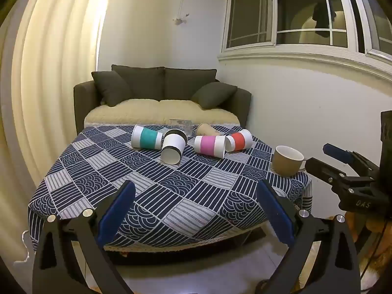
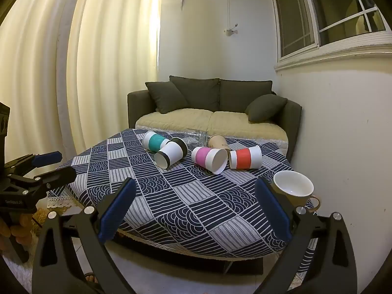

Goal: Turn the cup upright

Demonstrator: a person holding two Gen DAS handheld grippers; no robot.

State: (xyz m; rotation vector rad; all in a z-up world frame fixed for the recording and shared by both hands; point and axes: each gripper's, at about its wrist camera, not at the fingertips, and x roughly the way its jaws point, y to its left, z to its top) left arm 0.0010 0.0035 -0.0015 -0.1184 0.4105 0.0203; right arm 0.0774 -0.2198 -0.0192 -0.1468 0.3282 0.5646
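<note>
Black-banded cup point(image 2: 170, 155) lies on its side beside the teal cup point(image 2: 155, 141), mouth toward the grippers; left gripper point(image 1: 196, 210) and right gripper point(image 2: 194, 209), both spread and empty, sit about equally near.

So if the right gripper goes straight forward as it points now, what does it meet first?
Probably the tablecloth first. Beyond it, the pink-banded cup lies nearest that line. The right gripper is open; depth is uncertain.

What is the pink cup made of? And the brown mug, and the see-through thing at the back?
Pink cup: probably paper, matte white wall with a thin rolled rim and a pink sleeve. Brown mug: likely ceramic, glossy white inside, thick wall, handle. See-through thing: looks like glass, though clear plastic is possible.
</note>
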